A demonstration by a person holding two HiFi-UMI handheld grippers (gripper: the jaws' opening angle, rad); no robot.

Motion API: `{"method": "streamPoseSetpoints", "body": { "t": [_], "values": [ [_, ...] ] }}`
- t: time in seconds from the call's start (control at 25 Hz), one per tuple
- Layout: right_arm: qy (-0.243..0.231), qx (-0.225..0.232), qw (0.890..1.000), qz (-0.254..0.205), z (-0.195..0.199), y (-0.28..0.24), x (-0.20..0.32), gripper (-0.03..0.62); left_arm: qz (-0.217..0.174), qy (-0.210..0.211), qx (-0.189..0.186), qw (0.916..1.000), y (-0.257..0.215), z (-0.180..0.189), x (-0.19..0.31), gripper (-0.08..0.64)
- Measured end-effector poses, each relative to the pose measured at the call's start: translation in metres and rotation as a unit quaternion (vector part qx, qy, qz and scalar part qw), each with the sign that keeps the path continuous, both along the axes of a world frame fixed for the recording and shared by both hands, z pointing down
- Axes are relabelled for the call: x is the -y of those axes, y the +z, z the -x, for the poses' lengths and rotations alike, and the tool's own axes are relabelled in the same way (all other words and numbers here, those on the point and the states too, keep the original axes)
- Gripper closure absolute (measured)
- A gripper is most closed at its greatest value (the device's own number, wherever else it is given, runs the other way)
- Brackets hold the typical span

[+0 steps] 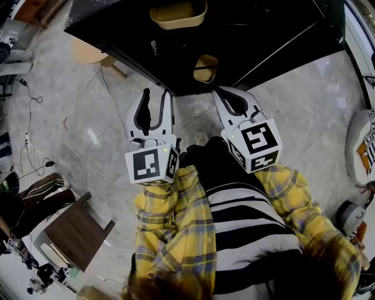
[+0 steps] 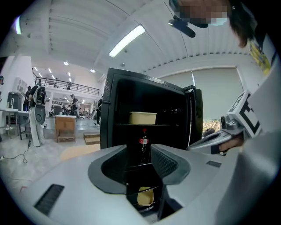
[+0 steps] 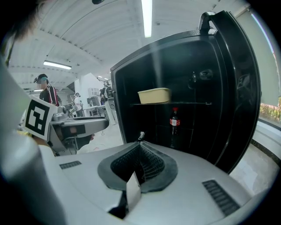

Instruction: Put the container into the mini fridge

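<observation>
Beige rectangular plastic container (image 2: 142, 117), at twelve o'clock inside the black mini fridge (image 2: 115, 101), seems light, stiff, best gripped by its rim; left gripper (image 2: 139, 154) gapes empty, right gripper (image 3: 140, 147) is closed on nothing.

In the head view the mini fridge (image 1: 263, 29) and the tan container (image 1: 179, 14) on its shelf are cut off by the upper edge. In the left gripper view a yellow thing (image 2: 145, 196) low in the fridge is partly covered by the left tongs (image 2: 139, 151) and cannot be identified; the label on the bottle (image 2: 143, 143) is too small to be read. In the right gripper view the fridge's lowest part is hidden behind the right tongs (image 3: 140, 145).
</observation>
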State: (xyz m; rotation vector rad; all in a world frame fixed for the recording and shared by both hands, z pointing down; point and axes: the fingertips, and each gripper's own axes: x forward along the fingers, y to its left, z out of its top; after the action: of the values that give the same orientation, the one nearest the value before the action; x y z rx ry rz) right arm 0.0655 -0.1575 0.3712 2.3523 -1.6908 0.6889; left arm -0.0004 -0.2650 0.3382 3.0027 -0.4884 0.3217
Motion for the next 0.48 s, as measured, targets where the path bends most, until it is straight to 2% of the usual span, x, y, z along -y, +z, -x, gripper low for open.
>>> {"method": "streamPoseSetpoints", "body": {
  "t": [0.48],
  "values": [
    [-0.005,-0.01,1.0,0.0,0.003,0.0,0.004,0.566,0.025,-0.008,0.013,0.9996,0.015,0.031,-0.009,0.443]
  ]
}}
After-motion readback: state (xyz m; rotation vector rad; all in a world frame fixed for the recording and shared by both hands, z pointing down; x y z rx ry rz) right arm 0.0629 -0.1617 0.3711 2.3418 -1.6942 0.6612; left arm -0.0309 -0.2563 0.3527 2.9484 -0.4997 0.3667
